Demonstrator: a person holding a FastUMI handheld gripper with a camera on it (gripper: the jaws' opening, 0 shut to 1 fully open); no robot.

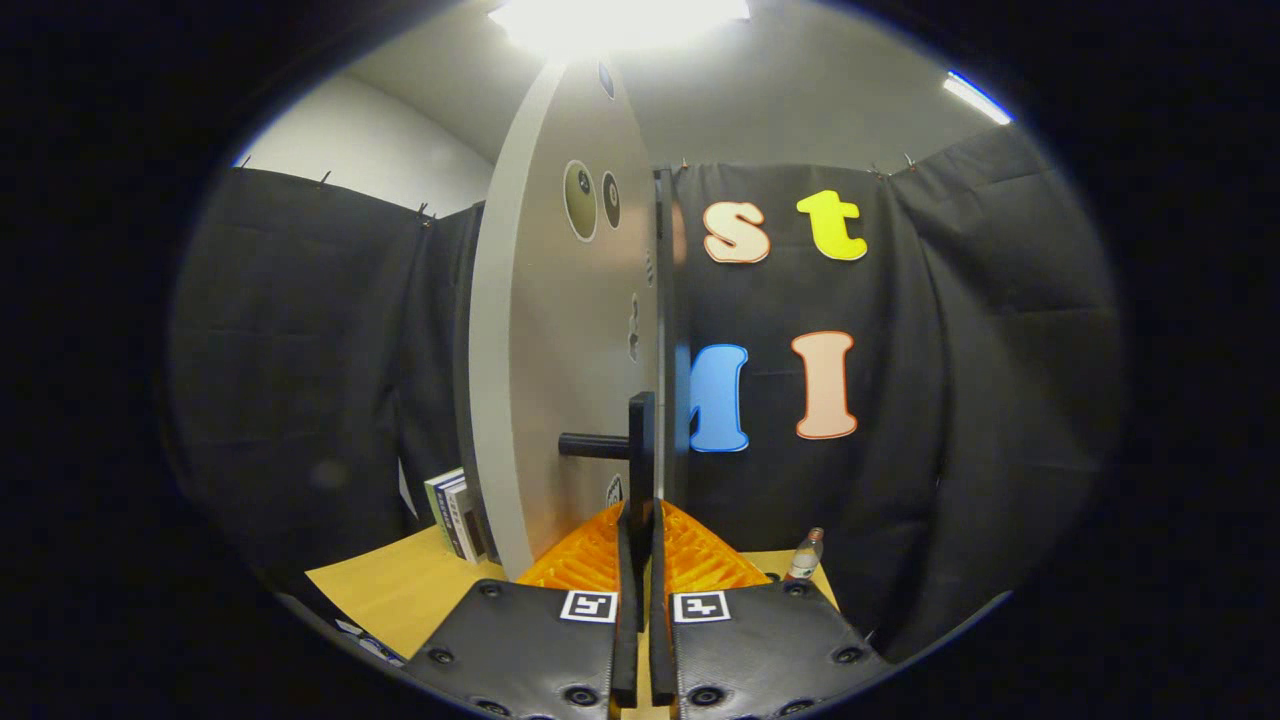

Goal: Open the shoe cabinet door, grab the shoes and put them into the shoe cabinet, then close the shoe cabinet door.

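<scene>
The claw (640, 535) has its 2 fingers drawn nearly together, and they look pinched on the dark upright grip bar of the black handle (640, 440) that stands off the tall pale grey flat-panel cabinet door (575, 330). The bar runs down into the narrow slot between the fingers, with the handle's round black post reaching across to the door face just above. Whether both pads truly press on the bar I can't tell for sure, but that's how it reads.

The door is seen nearly edge-on, standing straight ahead of the fingers and rising well above them, with its thin dark edge beside the handle. It looks like a rigid board on hinges: stiff, no give, fairly light to swing, but it will only travel along its own arc. The handle is the place to hold it; the smooth panel face offers nothing to grip. A slim bar like this could slip or twist in a loose pinch, so a firm squeeze matters.

Below, the light wooden worktop (400, 590) carries a small stack of upright books (455, 510) beside the door's foot, and a clear plastic bottle (806, 555) stands off to the other side near the black cloth wall.
</scene>
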